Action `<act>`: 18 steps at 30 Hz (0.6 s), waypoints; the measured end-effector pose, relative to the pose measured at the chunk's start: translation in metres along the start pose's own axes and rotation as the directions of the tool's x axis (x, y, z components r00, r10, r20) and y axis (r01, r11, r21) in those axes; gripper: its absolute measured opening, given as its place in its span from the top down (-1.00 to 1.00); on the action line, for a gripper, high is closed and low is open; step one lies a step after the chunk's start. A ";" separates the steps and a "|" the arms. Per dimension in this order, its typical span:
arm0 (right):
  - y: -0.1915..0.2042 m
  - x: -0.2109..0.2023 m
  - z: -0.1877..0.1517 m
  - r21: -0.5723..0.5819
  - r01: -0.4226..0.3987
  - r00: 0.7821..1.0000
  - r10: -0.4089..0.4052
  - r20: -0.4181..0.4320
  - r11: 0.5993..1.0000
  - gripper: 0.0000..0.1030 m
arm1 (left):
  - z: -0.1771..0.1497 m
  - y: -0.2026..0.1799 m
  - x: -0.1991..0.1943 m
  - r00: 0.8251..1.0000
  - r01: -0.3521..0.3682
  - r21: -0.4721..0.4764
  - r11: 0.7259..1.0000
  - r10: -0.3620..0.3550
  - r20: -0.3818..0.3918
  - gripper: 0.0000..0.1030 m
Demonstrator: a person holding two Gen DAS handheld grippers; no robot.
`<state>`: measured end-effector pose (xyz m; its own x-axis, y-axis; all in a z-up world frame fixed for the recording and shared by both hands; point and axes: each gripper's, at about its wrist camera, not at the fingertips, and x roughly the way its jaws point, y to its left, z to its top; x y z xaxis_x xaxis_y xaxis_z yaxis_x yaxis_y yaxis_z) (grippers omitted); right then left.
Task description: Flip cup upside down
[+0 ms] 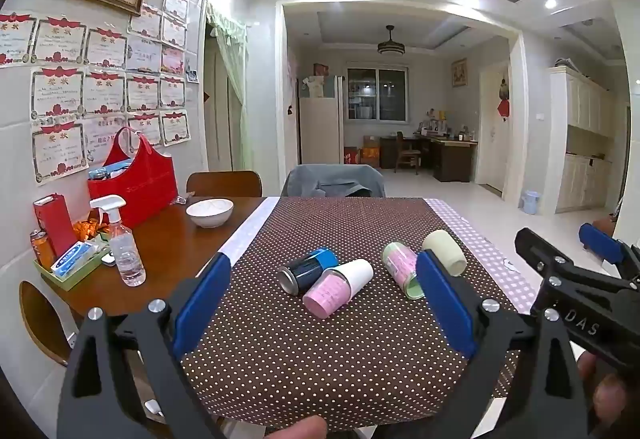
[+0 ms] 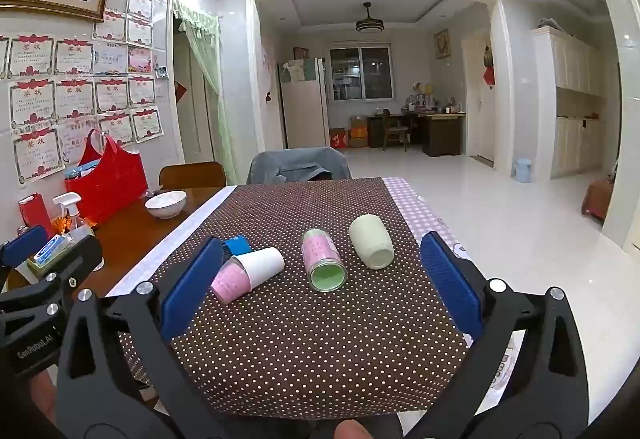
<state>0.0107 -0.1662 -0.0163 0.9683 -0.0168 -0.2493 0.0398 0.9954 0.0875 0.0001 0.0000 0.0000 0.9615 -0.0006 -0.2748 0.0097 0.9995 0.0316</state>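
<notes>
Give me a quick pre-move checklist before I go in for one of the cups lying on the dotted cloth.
1. Left gripper open, nothing held: ok.
2. Right gripper open, nothing held: ok.
3. Pale green cup lying on its side, clear of neighbours: ok.
4. Pink and white cup touching the blue cup: not ok, crowded.
5. Green-lidded pink cup between the right fingers: ok.
6. Which end is each cup's mouth: cannot tell.

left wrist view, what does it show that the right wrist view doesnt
Only the left wrist view shows the dark blue cup nearly whole; in the right view a finger hides most of it. Only the right wrist view shows the green inside of the pink-wrapped cup. Both share the pink and white cup, the pale green cup, the dotted cloth, all cups lying on their sides, and both grippers open, left gripper, right gripper.
</notes>
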 end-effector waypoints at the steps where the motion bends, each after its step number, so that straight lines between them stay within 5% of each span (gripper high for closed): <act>1: 0.000 0.000 0.000 0.001 0.001 1.000 -0.001 0.001 1.000 -0.89 | 0.000 0.000 0.000 1.000 -0.002 0.000 1.000 0.002 -0.001 -0.79; 18: 0.005 -0.001 -0.002 0.005 0.004 1.000 -0.004 0.003 1.000 -0.89 | -0.006 -0.012 0.001 1.000 0.008 0.013 1.000 -0.008 0.003 -0.79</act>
<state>0.0090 -0.1608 -0.0173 0.9688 -0.0210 -0.2469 0.0447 0.9949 0.0908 -0.0012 -0.0119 -0.0068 0.9623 -0.0089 -0.2718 0.0210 0.9989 0.0416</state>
